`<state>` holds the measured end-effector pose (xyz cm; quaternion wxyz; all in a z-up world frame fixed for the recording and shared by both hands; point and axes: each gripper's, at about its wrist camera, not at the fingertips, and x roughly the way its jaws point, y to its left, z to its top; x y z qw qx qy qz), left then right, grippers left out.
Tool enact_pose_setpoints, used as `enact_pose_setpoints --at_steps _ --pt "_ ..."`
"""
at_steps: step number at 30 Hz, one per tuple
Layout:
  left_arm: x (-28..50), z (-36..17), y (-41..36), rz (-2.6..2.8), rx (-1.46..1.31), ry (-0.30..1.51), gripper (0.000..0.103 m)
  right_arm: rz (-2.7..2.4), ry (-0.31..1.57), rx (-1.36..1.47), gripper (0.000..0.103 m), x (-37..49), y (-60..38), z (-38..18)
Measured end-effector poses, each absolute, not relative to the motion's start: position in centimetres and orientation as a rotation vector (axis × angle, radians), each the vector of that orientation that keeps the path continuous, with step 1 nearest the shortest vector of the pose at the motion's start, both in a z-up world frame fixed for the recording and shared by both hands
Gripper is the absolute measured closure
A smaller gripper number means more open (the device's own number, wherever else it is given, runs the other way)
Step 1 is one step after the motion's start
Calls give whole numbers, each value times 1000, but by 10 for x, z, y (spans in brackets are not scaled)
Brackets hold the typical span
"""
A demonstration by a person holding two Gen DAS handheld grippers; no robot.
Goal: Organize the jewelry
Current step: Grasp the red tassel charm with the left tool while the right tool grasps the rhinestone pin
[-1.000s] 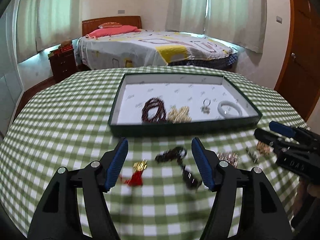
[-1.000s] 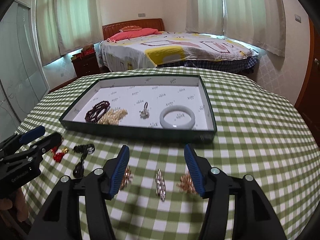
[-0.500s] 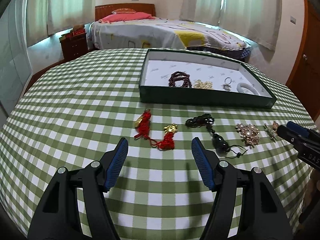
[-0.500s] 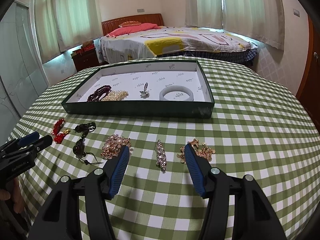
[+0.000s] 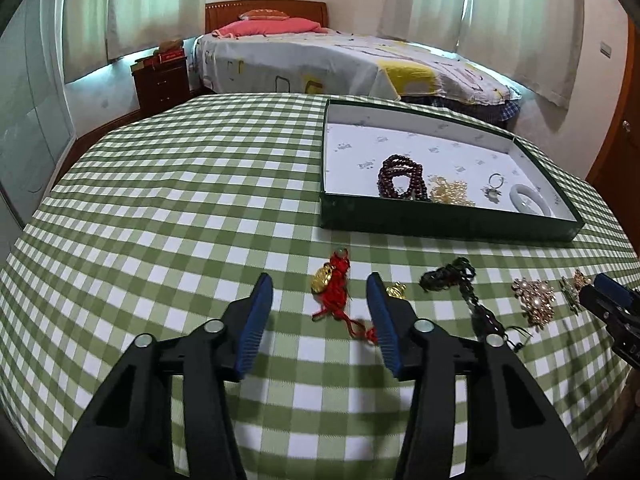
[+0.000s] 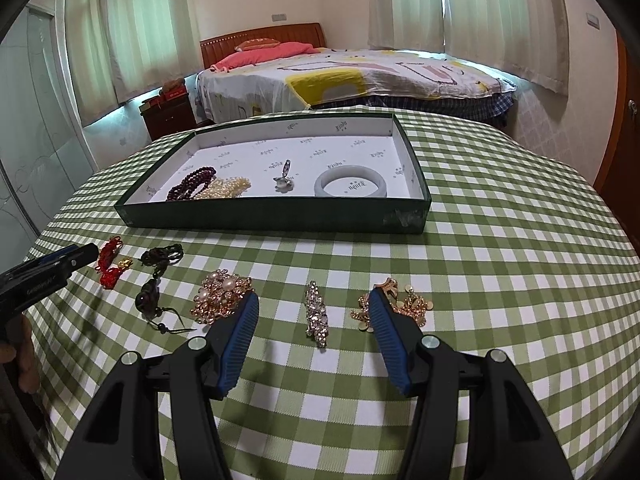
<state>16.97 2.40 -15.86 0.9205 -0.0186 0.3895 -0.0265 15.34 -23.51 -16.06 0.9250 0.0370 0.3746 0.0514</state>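
Note:
My left gripper (image 5: 320, 286) is open and empty, its fingers on either side of a red knotted charm with gold pieces (image 5: 335, 280) on the checked cloth. My right gripper (image 6: 314, 304) is open and empty, straddling a crystal brooch (image 6: 316, 314). A pearl brooch (image 6: 220, 294) lies by its left finger and a gold flower piece (image 6: 412, 306) by its right. A dark cord pendant (image 6: 154, 276) lies further left. The green tray (image 6: 280, 216) holds a dark red bead bracelet (image 6: 192, 182), pearls (image 6: 226, 188), a ring charm (image 6: 284, 180) and a white bangle (image 6: 350, 186).
The table has a green checked cloth (image 6: 500, 260) that drops off at its rounded edges. A bed (image 6: 340, 76), a nightstand (image 6: 168, 114) and a wooden door (image 5: 616, 128) stand beyond the table. The other gripper shows at each view's edge.
The left gripper has moved right and closer, so the red charm now lies between its fingers. The right gripper has moved forward over the crystal brooch. Both stay open.

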Motion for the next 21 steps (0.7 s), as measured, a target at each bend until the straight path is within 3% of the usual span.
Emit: enact_pose_setpoints --at_steps 7,11,21 --pt "193 -172 22 -88 -42 882 67 103 786 83 47 158 -239 -167" --pt "197 -176 24 -96 -39 894 84 99 792 87 47 160 -242 -169" --pt "184 -167 31 -86 -28 852 88 114 808 75 50 162 -238 -170"
